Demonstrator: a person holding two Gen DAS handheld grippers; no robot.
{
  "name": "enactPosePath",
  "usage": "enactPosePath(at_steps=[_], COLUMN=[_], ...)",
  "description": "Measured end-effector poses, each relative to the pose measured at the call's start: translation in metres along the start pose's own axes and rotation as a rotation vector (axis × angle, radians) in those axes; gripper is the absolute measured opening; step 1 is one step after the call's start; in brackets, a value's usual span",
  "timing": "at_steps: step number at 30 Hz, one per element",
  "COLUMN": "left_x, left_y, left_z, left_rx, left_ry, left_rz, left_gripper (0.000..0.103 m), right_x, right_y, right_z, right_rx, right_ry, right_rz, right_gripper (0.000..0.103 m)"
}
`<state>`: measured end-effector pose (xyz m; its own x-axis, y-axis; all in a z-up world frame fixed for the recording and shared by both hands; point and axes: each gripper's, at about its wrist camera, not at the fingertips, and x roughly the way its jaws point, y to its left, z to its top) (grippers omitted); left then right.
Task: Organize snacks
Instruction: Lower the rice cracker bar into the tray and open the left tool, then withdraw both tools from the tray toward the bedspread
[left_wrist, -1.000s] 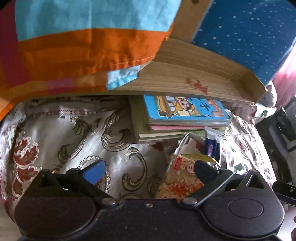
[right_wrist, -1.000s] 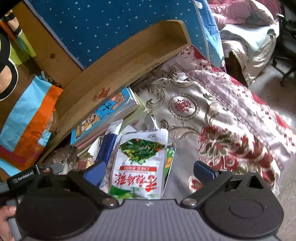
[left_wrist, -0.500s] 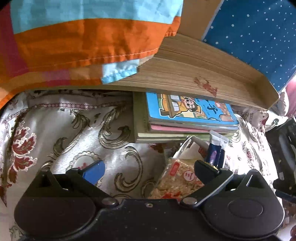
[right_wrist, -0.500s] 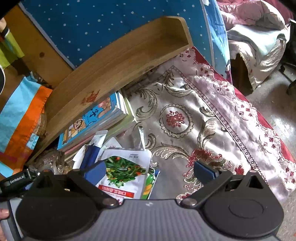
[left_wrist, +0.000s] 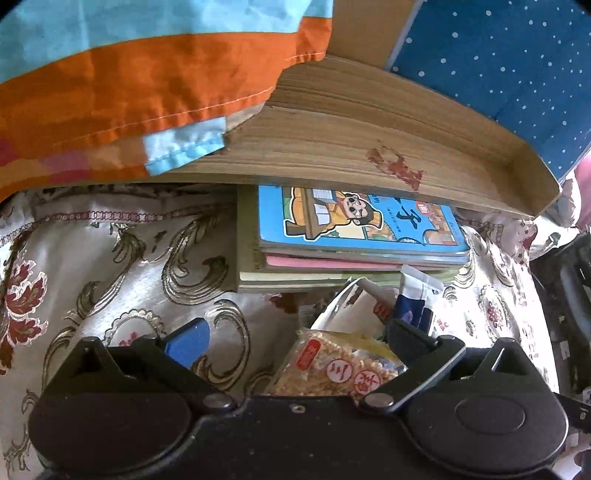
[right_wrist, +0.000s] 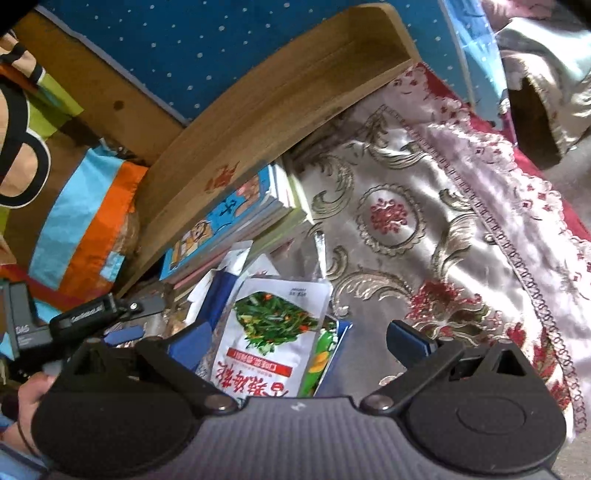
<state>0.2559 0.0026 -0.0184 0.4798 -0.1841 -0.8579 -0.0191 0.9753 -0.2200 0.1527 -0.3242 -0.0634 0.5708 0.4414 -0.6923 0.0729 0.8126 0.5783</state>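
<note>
I see bare tablecloth (right_wrist: 424, 229) right of the book stack (right_wrist: 236, 225), room to pass there. Above the books the wooden shelf (right_wrist: 280, 110) overhangs low; just in front of them snack packets (right_wrist: 269, 332) crowd the cloth.

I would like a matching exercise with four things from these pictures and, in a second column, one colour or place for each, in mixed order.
Things:
1. cartoon book
2. crispy snack pack
3. greens snack pouch
4. wooden shelf

Descriptions:
A. white, with a picture of green vegetables
B. above the stack of books
C. blue cover, on top of the stack
D. clear wrap, golden-brown pieces inside

Pairs: 1-C, 2-D, 3-A, 4-B
</note>
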Motion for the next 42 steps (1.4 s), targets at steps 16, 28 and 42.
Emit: enactPosePath(at_steps=[16,28,42], left_x=[-0.007,-0.017,-0.024], left_y=[-0.003,0.018,0.028], left_z=[-0.001,-0.007,-0.013], left_rx=[0.01,-0.028,-0.002], left_ry=[-0.023,-0.034,-0.036], left_rz=[0.009,0.03,0.029], left_gripper=[0.102,0.102,0.102], right_x=[-0.001,0.006,0.023], right_y=[-0.004,-0.007,0.001], right_z=[0.002,-0.017,-0.016], right_rx=[-0.194,-0.314,-0.428], right_ry=[-0.096,-0.079,-0.113], right_rz=[-0.389,-0.528,-0.552], right_gripper=[0.103,0.103,0.103])
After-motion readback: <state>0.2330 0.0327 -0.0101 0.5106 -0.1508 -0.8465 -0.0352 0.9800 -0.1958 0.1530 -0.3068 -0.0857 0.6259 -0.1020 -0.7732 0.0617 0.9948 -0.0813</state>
